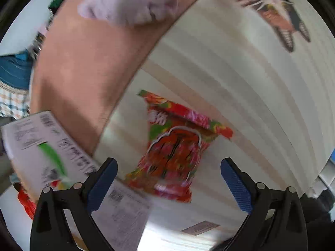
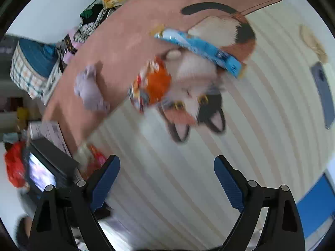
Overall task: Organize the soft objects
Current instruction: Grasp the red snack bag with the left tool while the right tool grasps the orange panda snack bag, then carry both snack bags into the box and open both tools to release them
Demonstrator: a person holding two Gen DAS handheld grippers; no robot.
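Surface: striped cream mat (image 1: pixel 240 67) with a pink band (image 1: pixel 83 67) along its far-left side, printed with a big cat picture (image 2: pixel 201 96); both views are motion-blurred

Left gripper (image 1: pixel 169 179): jaws wide apart, holding nothing

Right gripper (image 2: pixel 167 179): jaws wide apart, holding nothing

Red pouch (image 1: pixel 173 146): flat, floral red-and-green, lying on the cream stripes straight ahead of the left jaws, its near end between the two tips; long axis runs near to far, roughly in line with the fingers

Plush (image 1: pixel 125 4): pale lilac, on the pink band, far from the left jaws and to their left; in the right view it sits far-left (image 2: pixel 90 90)

Orange toy (image 2: pixel 150 85): soft, orange and blue, on the cat picture, ahead of the right jaws and slightly left, well apart from them

Blue packet (image 2: pixel 201 50): long, lying slantwise just beyond the orange toy

Feathered toy (image 1: pixel 272 12): far right in the left view, well apart from the jaws

Box (image 1: pixel 41 146): white printed carton at near left, just beside the left finger

Key relation: the left gripper is much the nearer to the red pouch, which lies dead ahead; I judge a short forward push would put the pouch between the pads, gripping across its width

Risk: the pouch lies flat, so the pads may slide over it
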